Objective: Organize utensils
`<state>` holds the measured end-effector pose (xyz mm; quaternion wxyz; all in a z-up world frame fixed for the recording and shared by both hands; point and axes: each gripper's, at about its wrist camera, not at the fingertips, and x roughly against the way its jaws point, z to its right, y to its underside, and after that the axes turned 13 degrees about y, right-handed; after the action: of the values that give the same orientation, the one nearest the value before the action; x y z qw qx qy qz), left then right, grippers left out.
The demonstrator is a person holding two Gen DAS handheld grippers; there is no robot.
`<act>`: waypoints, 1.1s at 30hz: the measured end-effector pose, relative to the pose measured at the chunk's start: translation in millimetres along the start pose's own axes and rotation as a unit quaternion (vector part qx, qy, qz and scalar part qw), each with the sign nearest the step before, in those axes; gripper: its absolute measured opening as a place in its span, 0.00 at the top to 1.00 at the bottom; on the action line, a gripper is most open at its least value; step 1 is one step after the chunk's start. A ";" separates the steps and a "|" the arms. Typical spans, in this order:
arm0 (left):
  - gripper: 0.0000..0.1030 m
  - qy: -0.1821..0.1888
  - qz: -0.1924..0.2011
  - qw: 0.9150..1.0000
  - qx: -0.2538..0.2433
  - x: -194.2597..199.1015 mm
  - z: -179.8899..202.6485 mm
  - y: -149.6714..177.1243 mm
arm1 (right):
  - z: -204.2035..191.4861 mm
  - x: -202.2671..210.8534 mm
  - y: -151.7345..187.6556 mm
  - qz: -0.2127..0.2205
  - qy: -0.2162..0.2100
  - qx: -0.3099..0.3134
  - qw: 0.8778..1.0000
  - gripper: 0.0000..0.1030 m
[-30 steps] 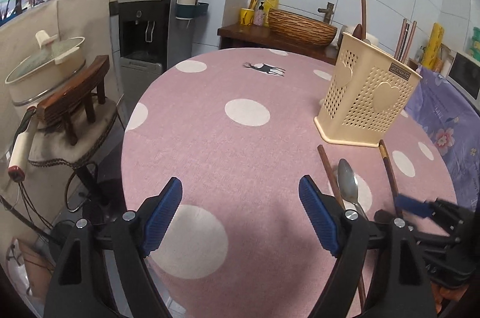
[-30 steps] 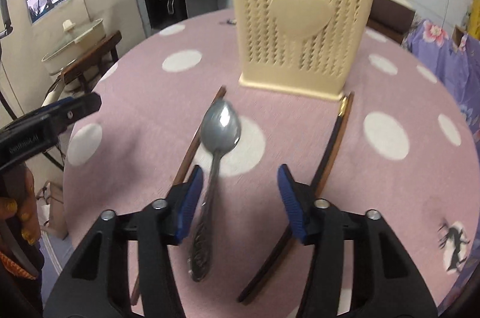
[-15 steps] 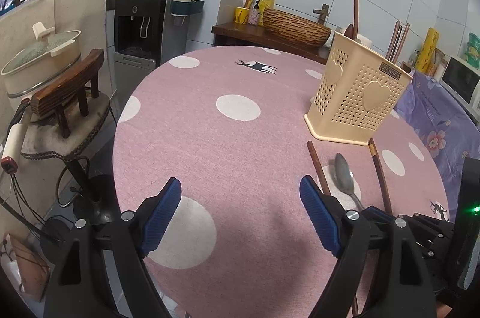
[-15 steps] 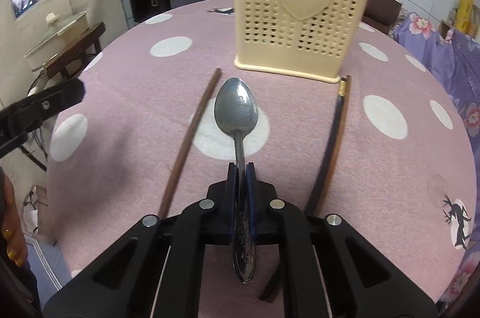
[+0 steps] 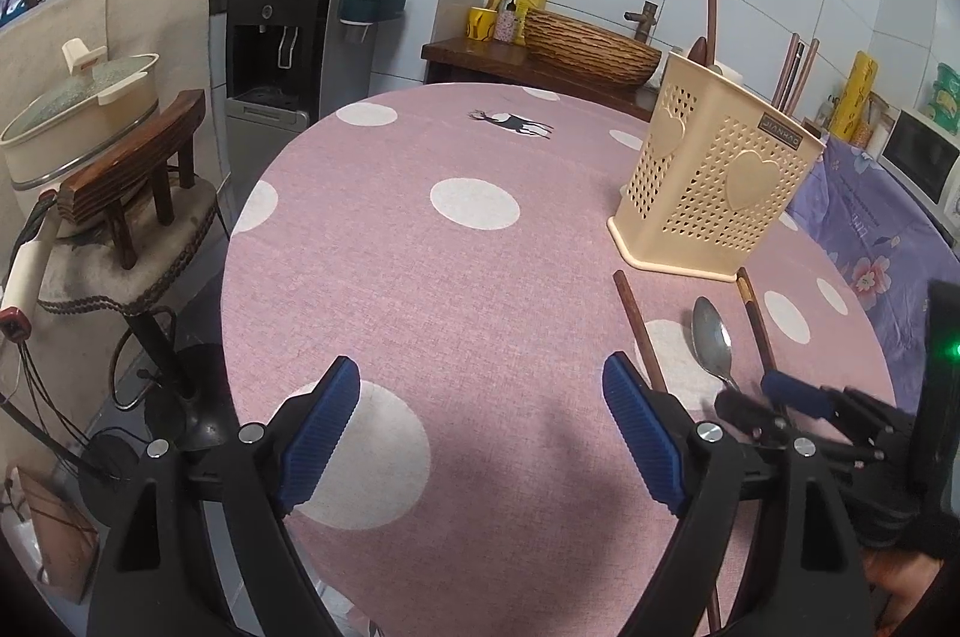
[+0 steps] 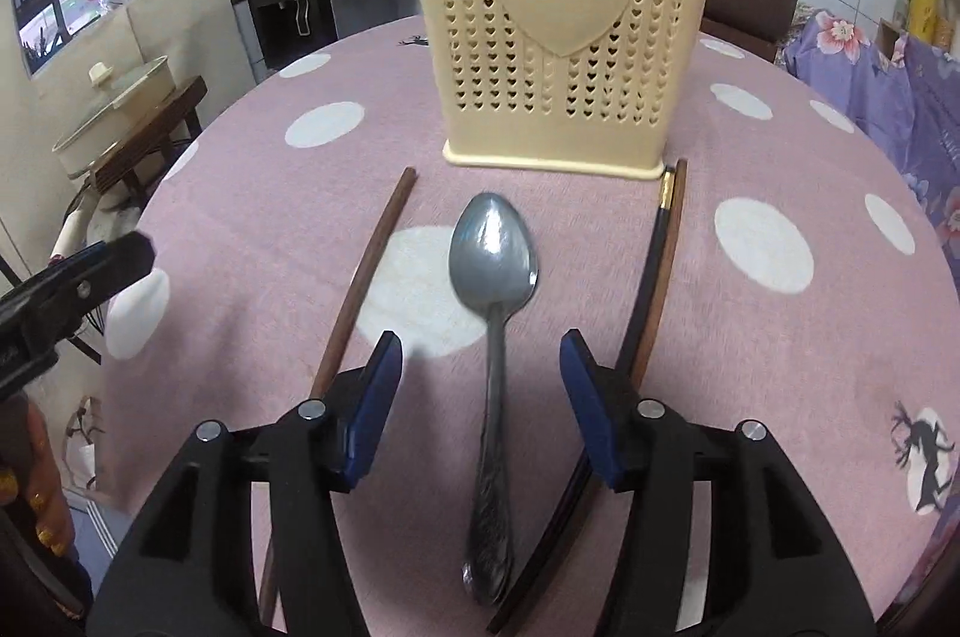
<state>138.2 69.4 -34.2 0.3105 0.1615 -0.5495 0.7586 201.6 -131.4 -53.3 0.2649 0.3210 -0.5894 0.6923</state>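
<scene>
Left wrist view: the left gripper (image 5: 480,433) hovers over the pink dotted tablecloth (image 5: 420,277) with its jaws spread wide, holding nothing. To its right lie a brown chopstick (image 5: 639,331), the spoon (image 5: 711,337) and a dark chopstick pair (image 5: 756,319), all in front of the cream utensil holder (image 5: 714,193).

Right wrist view: the right gripper (image 6: 480,397) is wide open, its blue pads (image 6: 585,403) on either side of the spoon (image 6: 495,265) handle without touching it. The spoon lies flat, bowl towards the utensil holder (image 6: 558,36), between the brown chopstick (image 6: 360,283) and the dark chopstick pair (image 6: 654,277).
</scene>
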 end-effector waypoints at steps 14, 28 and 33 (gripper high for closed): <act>0.19 -0.004 -0.005 1.000 0.001 -0.5 -4.5 0.4 | -15.2 -37.2 -34.9 -0.029 0.009 0.042 0.999 0.49; 0.19 0.009 -0.040 0.999 -0.030 -18.9 21.3 9.5 | 1.5 -25.6 -42.3 -0.011 -0.018 -0.007 1.000 0.63; 0.24 0.016 -0.057 0.997 -0.047 -31.8 34.4 6.8 | 18.9 17.2 -48.7 0.034 -0.038 -0.041 0.998 0.63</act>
<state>154.4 26.5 -46.0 0.3694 0.1659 -0.5691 0.7156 229.2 -142.2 -6.9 0.2315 0.3154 -0.6377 0.6635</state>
